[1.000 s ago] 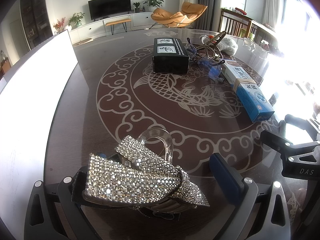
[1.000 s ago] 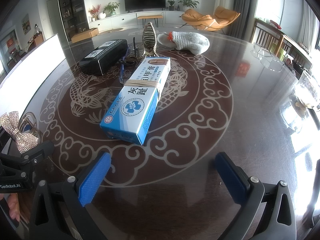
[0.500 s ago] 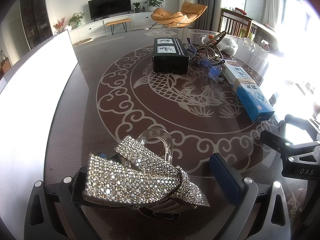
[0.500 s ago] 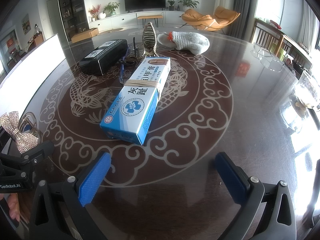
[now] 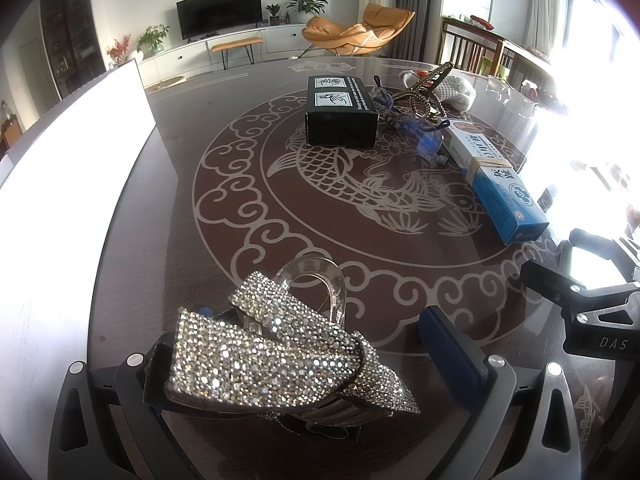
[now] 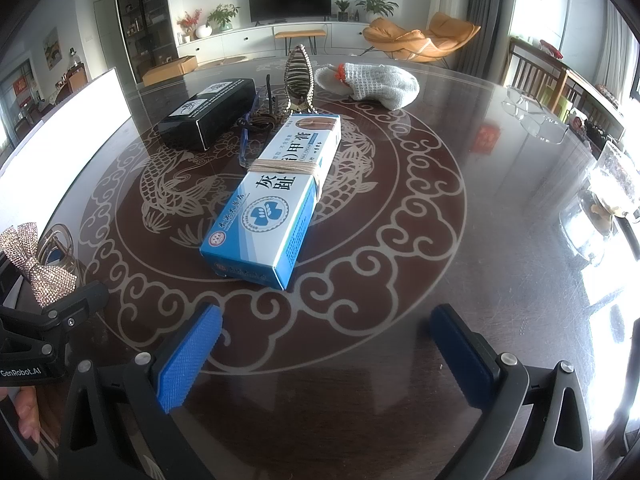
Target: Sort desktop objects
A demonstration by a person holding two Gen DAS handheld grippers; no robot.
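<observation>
Left tongs (image 5: 316,352) sit low over the worktop (image 5: 160,216), spread around a rhinestone bow hair clip (image 5: 280,344). The clip lies against the left finger and clear of the right blue pad (image 5: 452,352); whether it is gripped or merely resting cannot be told. A white board (image 5: 60,184) stands at 9 o'clock, possibly the sorting side. Right tongs (image 6: 324,356) are spread and empty, aimed toward 12 o'clock at a blue medicine box (image 6: 276,196) bound with a band, probably the next pick. Beyond, at 11 to 12 o'clock, cluster a black box (image 6: 208,112), a beaded clip (image 6: 298,76) and a knitted cloth (image 6: 380,84), unsorted.
</observation>
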